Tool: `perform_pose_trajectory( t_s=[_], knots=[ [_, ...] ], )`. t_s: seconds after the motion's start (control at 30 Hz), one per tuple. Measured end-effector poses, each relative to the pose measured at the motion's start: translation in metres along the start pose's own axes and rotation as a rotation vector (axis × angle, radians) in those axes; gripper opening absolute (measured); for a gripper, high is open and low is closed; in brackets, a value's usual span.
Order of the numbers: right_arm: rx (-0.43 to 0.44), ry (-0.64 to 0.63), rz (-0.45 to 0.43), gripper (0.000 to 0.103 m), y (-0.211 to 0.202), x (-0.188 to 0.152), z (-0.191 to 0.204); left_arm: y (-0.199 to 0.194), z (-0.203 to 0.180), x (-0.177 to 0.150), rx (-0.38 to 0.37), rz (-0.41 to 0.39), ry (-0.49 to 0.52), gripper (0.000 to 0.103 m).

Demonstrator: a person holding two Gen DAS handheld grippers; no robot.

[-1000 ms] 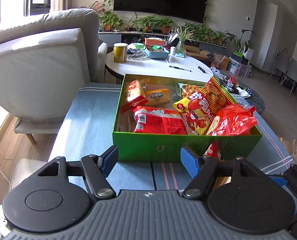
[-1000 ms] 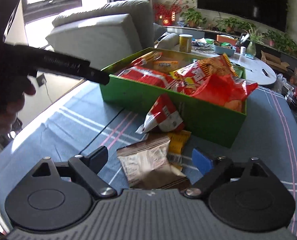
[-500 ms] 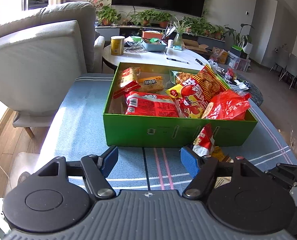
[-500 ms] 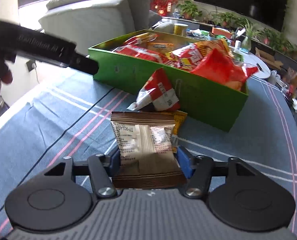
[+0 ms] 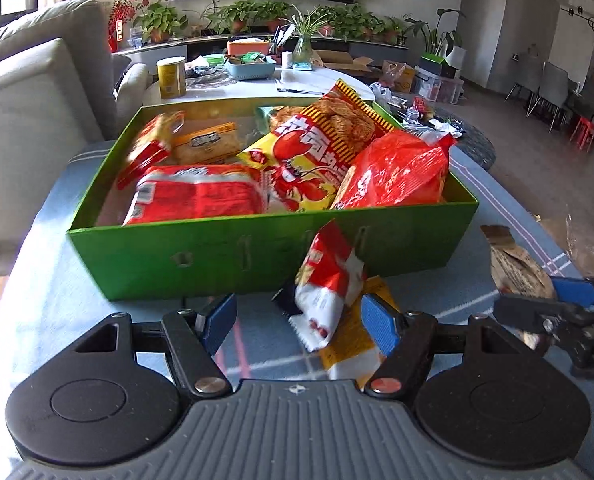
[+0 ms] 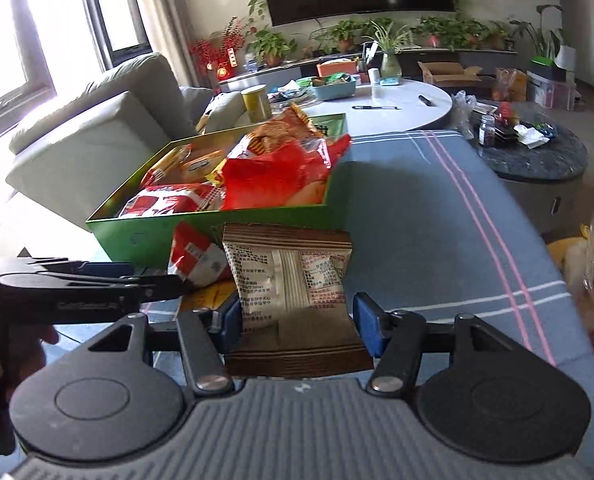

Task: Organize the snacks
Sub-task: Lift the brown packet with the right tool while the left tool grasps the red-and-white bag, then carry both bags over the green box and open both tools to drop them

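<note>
A green box [image 5: 225,256], packed with red and yellow snack bags, is set on a blue striped cloth [image 6: 437,216]. A brown-and-cream packet [image 6: 289,280] with small unreadable print is pinched between the pads of the right gripper [image 6: 297,326], lifted just in front of the box. A red-white pouch [image 5: 329,280] is propped against the box front over a yellow packet [image 5: 353,340]; both are seen between the spread, empty pads of the left gripper [image 5: 299,322]. Bag lettering is illegible

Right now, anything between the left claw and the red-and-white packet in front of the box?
Nothing visible. The red-and-white packet leans on the green box just ahead of the open left claw, clear gap between.
</note>
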State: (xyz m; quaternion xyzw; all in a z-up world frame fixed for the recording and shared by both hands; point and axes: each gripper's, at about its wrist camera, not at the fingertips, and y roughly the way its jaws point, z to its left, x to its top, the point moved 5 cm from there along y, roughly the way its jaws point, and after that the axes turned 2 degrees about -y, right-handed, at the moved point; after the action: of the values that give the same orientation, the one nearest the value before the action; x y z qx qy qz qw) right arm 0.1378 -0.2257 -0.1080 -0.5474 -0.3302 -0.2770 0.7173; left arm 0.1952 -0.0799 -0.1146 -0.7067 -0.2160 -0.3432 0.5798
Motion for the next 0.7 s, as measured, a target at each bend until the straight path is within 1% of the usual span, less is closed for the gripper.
perform_pose_trajectory(
  t_s=[0.23,0.27,0.3,0.37,0.43,0.5,0.57,0.7],
  knots=[
    [0.022,0.024,0.005,0.05,0.001,-0.001,-0.01,0.019,-0.014,0.007,-0.009,0.014,-0.005,0.066],
    [0.026,0.029,0.006,0.05,0.002,0.0,-0.011,0.021,-0.014,0.006,-0.013,0.022,-0.011,0.064],
    [0.03,0.032,0.007,0.05,0.002,0.0,-0.012,0.023,-0.013,0.006,-0.019,0.034,-0.021,0.056],
    [0.042,0.036,0.009,0.05,0.003,0.0,-0.011,0.028,-0.009,0.004,-0.02,0.059,-0.054,0.047],
    [0.05,0.036,0.008,0.05,0.003,-0.001,-0.011,0.027,-0.007,0.003,-0.034,0.055,-0.076,0.046],
    [0.054,0.037,0.006,0.05,0.002,-0.001,-0.011,0.025,-0.007,0.002,-0.03,0.044,-0.07,0.044],
    [0.057,0.042,0.004,0.05,0.001,-0.001,-0.011,0.02,-0.006,0.002,-0.023,0.03,-0.072,0.044],
    [0.062,0.042,0.002,0.05,-0.001,0.0,-0.011,0.006,0.001,0.0,-0.042,0.007,-0.103,0.044]
  ],
)
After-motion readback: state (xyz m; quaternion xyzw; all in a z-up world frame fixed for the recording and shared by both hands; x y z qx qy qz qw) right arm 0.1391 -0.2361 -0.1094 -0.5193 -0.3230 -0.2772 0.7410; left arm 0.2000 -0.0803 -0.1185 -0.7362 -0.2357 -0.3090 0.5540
